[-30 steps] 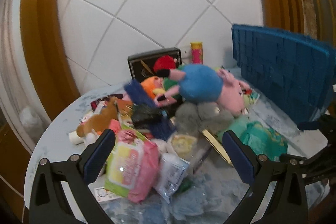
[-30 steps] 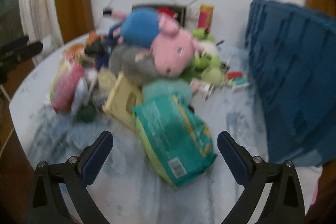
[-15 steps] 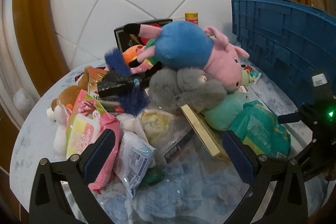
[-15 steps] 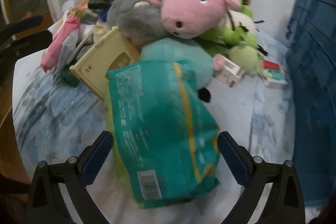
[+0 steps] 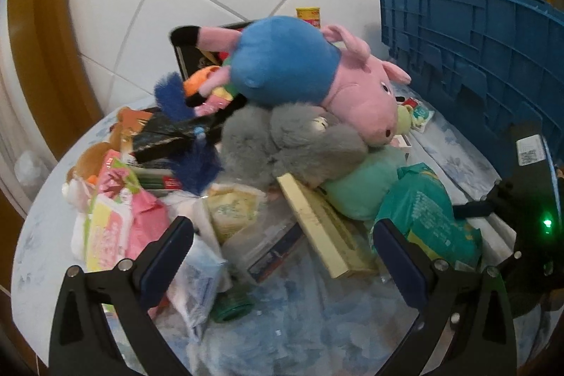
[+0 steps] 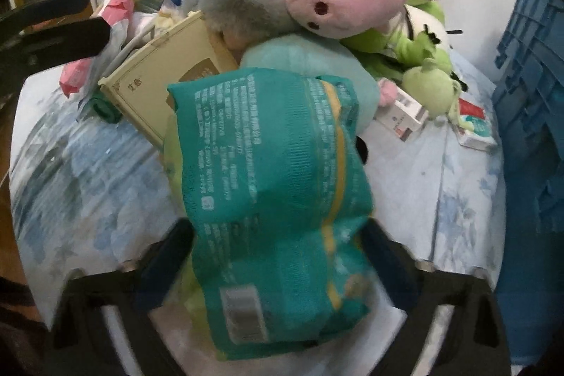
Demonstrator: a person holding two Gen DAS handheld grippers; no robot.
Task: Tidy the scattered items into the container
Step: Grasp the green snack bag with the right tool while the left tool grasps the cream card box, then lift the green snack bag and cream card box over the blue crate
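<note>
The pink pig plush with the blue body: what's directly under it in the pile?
The pink pig plush lies on a grey furry plush, with a mint-green plush below its snout. Whatever is beneath those is hidden.

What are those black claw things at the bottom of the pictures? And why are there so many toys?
Those claws are two hand-held grippers, like big tongs. A person holds one in each hand, and each has a camera looking along its two fingers. That gives two pictures: one from the left hand-held gripper, one from the right hand-held gripper.

The table has a heap on it: a pink pig toy, a grey plush, a green frog, boxes and packets. The job is to put them all in the blue crate.

The right one is closing its jaws around a green packet; the pads already dent its sides. The left one is open and holds nothing.
</note>
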